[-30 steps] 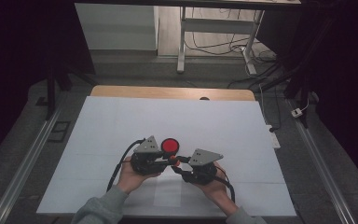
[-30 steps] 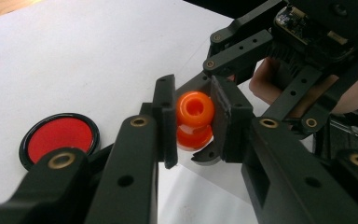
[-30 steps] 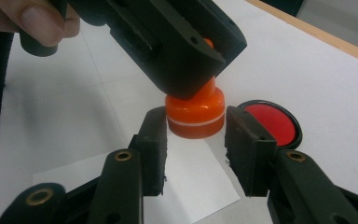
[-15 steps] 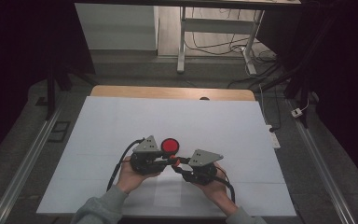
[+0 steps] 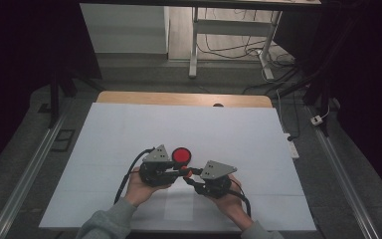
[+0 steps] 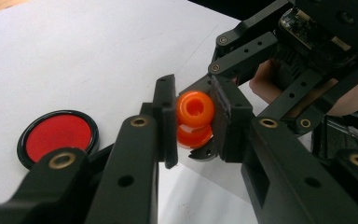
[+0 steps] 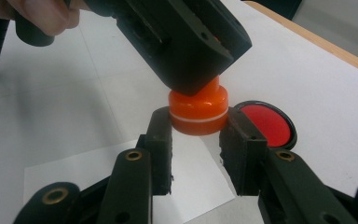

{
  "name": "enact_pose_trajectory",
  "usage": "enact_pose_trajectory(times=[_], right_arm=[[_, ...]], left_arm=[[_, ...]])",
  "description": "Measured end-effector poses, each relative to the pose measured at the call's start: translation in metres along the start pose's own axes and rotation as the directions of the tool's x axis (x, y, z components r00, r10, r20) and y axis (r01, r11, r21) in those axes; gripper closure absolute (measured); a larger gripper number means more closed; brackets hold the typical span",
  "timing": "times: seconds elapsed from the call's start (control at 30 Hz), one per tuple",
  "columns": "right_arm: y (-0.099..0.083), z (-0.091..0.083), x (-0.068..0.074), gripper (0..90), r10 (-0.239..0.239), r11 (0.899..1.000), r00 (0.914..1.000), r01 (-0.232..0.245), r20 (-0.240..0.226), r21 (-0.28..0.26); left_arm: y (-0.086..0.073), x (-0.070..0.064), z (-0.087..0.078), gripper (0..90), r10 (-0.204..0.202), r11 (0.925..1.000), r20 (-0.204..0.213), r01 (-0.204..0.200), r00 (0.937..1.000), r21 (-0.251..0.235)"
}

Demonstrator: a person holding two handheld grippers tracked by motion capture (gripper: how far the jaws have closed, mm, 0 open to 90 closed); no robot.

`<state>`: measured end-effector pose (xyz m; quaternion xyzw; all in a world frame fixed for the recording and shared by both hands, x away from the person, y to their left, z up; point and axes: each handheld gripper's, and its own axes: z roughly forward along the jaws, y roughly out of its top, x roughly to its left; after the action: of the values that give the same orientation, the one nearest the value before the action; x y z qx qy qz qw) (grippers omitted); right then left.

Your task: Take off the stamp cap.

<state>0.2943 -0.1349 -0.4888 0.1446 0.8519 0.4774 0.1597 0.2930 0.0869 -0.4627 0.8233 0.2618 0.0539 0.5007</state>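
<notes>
— Left gripper [image 6: 193, 119]: what has it got?
— Its two black jaws are nearly closed on the upper, narrower part of a small orange piece [image 6: 194, 109], pads touching it on both sides. Seen from above, that gripper [image 5: 178, 172] sits at the near middle of the white table [image 5: 238, 134], pointing right.
— And the right gripper [image 7: 196, 140]?
— It clamps the wider lower part of the same orange piece [image 7: 198, 112], one jaw on each side, with a pale ring running round it. From above, this gripper [image 5: 191, 178] points left, so both tips meet at the orange piece [image 5: 187, 173], held just above the table.
— Anything nearby?
— A red disc with a black rim [image 5: 181, 155] lies flat on the table just beyond the grippers, apart from them. A paler sheet [image 7: 121, 172] lies on the table under the right gripper.
</notes>
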Motion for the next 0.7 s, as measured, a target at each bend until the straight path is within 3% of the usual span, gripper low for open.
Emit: enact_pose_trajectory(times=[0.5,0.7], right_arm=[[-0.0020,0.0024,0.0017,64.5,-0.009,1.000,1.0000,0.009,0.004,0.018],[-0.0030,0.0010,0.0018,64.9,0.006,1.000,0.9999,-0.006,0.015,-0.004]], left_arm=[[-0.0009,0.0005,0.0027,72.5,-0.010,0.9997,-0.003,0.010,0.9999,0.023],[-0.0010,-0.0027,0.0019,72.6,0.000,1.0000,-0.020,0.000,0.9998,-0.007]])
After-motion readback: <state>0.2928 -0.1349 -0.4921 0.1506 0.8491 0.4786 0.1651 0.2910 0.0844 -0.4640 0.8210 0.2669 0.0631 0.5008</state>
